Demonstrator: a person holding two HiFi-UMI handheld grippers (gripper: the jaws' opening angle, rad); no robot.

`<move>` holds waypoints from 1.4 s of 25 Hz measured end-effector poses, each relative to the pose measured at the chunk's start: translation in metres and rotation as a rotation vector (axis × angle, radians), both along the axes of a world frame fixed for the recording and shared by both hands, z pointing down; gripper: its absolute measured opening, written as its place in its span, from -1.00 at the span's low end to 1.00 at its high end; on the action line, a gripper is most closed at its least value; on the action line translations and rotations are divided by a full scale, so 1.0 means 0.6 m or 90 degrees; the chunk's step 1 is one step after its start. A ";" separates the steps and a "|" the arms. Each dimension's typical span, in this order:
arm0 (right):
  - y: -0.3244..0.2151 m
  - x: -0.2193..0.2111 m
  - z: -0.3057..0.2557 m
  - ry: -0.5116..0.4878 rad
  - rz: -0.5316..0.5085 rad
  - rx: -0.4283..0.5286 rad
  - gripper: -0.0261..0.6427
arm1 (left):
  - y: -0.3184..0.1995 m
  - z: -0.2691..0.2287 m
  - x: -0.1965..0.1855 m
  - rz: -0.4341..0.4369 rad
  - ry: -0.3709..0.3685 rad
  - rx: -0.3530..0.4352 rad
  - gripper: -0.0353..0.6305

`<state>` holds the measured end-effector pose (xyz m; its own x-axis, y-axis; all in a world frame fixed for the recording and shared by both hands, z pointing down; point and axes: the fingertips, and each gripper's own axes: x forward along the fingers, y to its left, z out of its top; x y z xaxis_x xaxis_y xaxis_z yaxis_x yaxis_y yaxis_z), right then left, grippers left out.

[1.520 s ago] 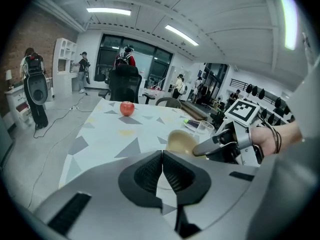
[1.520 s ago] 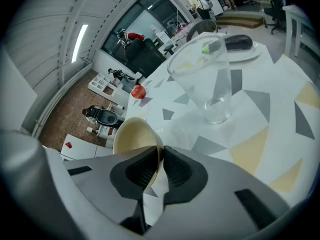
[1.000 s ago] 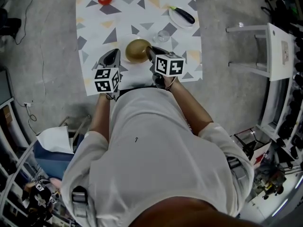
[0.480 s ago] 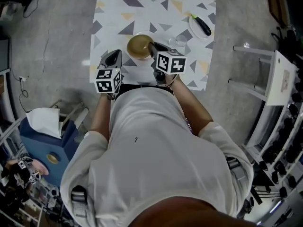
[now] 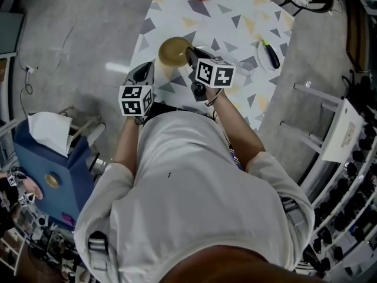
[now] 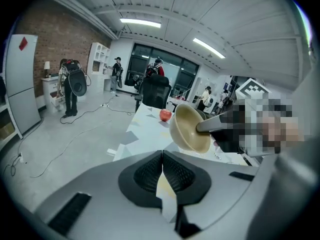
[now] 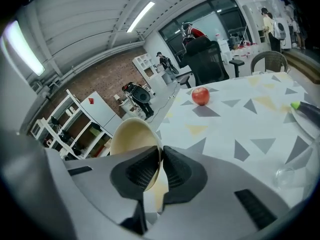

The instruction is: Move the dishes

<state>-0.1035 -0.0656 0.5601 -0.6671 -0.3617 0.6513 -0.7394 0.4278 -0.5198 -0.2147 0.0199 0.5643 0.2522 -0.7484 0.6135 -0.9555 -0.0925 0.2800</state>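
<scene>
Jaws of right gripper (image 7: 161, 158): clamped on rim of tan bowl (image 7: 129, 136), bowl tilted to their left. Jaws of left gripper (image 6: 162, 163): closed, empty; bowl ahead-right. Apple (image 7: 200, 95) on bench (image 7: 240, 129) beyond.

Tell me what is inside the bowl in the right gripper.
Nothing shows inside the bowl: the left gripper view looks into a bare tan hollow. The right gripper is clamped on its rim, and one jaw covers a strip of the inner wall.
</scene>
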 end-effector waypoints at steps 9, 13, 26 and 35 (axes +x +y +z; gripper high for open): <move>-0.040 -0.070 0.030 0.004 0.046 -0.063 -0.84 | 0.000 0.021 -0.055 0.009 0.012 -0.017 -0.83; -0.048 -0.079 0.070 0.004 0.087 -0.120 -0.84 | -0.006 0.030 -0.061 0.027 0.021 -0.024 -0.83; -0.027 -0.084 0.157 -0.025 0.217 -0.257 -0.77 | -0.009 0.036 -0.052 0.075 0.050 -0.034 -0.83; -0.023 -0.074 0.159 -0.042 0.230 -0.251 -0.34 | -0.014 0.031 -0.045 0.087 0.044 -0.032 -0.83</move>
<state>-0.1481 -0.0793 0.6555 -0.5894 -0.3124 0.7450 -0.7638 -0.0847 -0.6398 -0.2417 0.0113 0.5831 0.3933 -0.6730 0.6264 -0.9130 -0.2053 0.3526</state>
